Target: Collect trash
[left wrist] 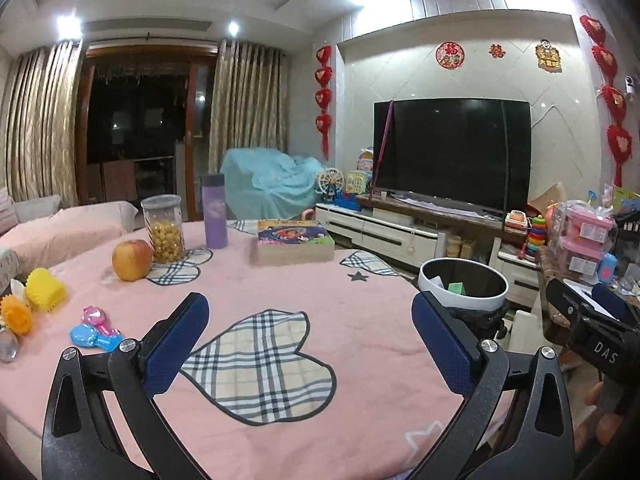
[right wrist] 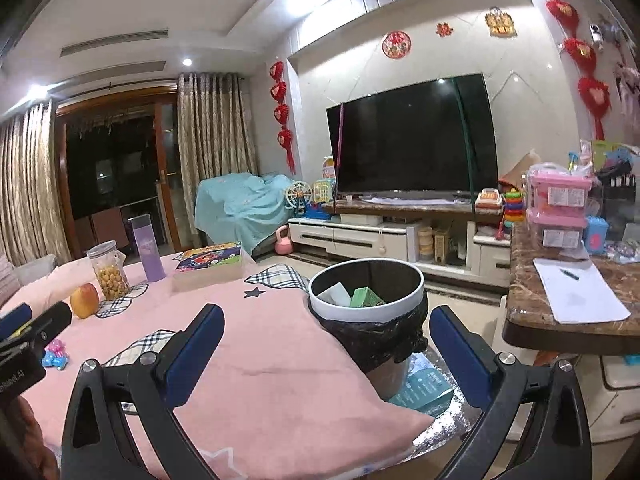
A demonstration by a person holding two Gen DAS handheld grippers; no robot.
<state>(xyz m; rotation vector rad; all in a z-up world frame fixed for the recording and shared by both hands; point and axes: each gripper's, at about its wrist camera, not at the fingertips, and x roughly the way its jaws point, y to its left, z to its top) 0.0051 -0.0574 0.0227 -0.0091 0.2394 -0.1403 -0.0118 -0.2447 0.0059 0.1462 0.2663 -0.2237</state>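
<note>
**Both tongs spread, nothing held**

Now we are holding the left gripper [left wrist: 310, 314] with its blue pads wide apart over the pink tablecloth [left wrist: 280, 280], nothing between them, a plaid heart patch [left wrist: 256, 364] lying at lower centre of its view. We are keeping the right gripper [right wrist: 326, 328] spread as well, gripping nothing, hovering at the cloth's edge. Just past its fingertips the trash bin [right wrist: 366, 312] is standing at centre frame beside the table, black liner folded over its white rim, with a green box [right wrist: 366, 298] and a pale piece of trash [right wrist: 336, 294] lying inside. Toward the left we are seeing an apple [left wrist: 131, 260], a snack jar [left wrist: 163, 228] and a purple bottle [left wrist: 215, 211].
</note>
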